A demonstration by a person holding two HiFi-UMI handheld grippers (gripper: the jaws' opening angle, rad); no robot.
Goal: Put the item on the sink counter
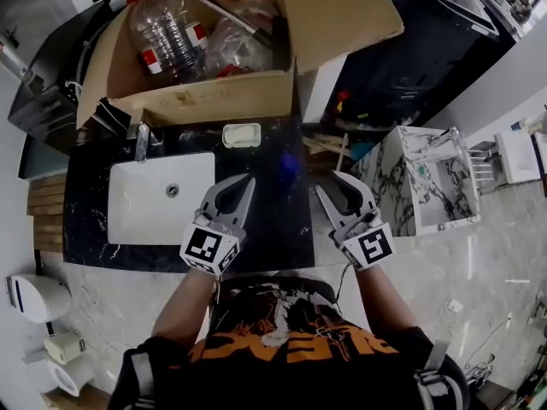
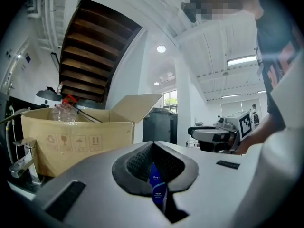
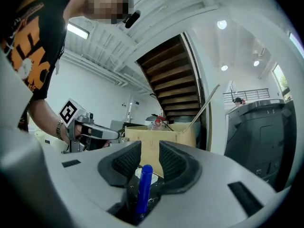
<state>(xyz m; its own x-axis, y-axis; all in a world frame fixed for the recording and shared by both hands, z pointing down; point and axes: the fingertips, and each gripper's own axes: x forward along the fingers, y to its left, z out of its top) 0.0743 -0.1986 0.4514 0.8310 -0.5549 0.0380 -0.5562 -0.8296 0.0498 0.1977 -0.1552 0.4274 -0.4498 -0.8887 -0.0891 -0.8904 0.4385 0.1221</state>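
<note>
Cardboard box (image 1: 205,96) holds plastic bottles (image 1: 167,37); left claw (image 1: 248,183) clenched, right claw (image 1: 329,183) parted.

I note that the head view looks steeply down over the sink counter (image 1: 90,195). Both gripper views sit low and level, sharing the cardboard box (image 2: 71,137) close behind it.

Black sink counter (image 1: 273,237) with white basin (image 1: 145,203), tap (image 1: 141,141) and soap dish (image 1: 241,134). At its far side, an open cardboard box (image 1: 214,96) of plastic bottles (image 1: 167,37). Near side: left gripper (image 1: 248,180) and right gripper (image 1: 327,182), a blurred blue item (image 1: 289,165) between them.
</note>
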